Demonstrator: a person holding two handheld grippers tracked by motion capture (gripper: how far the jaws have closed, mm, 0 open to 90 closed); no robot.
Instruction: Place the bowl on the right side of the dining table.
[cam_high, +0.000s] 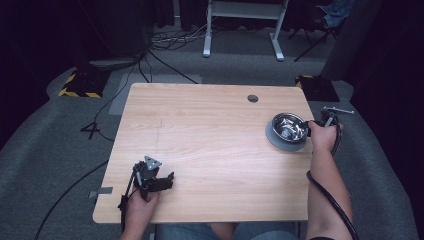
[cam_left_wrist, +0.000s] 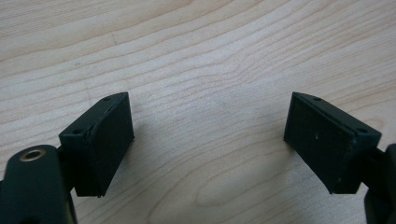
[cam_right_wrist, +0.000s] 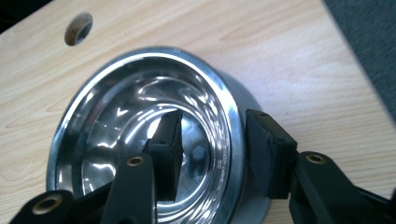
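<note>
A shiny steel bowl (cam_high: 289, 127) sits on a round grey mat (cam_high: 272, 139) near the right edge of the wooden table (cam_high: 200, 120). My right gripper (cam_high: 311, 126) reaches it from the right. In the right gripper view the bowl (cam_right_wrist: 121, 107) looks empty, and the right gripper (cam_right_wrist: 215, 126) is open astride its rim. One jaw stands inside the bowl and the other outside the wall, with a gap between the inner jaw and the wall. My left gripper (cam_high: 165, 181) rests low at the table's front left. In its own view the left gripper (cam_left_wrist: 208, 116) is wide open over bare wood.
A round cable hole (cam_high: 253, 98) lies behind the bowl, and shows again in the right gripper view (cam_right_wrist: 78, 28). The table's right edge runs close past the bowl. On the floor are cables (cam_high: 165, 65), a striped yellow-black base (cam_high: 80, 87) and a metal tool (cam_high: 338, 109).
</note>
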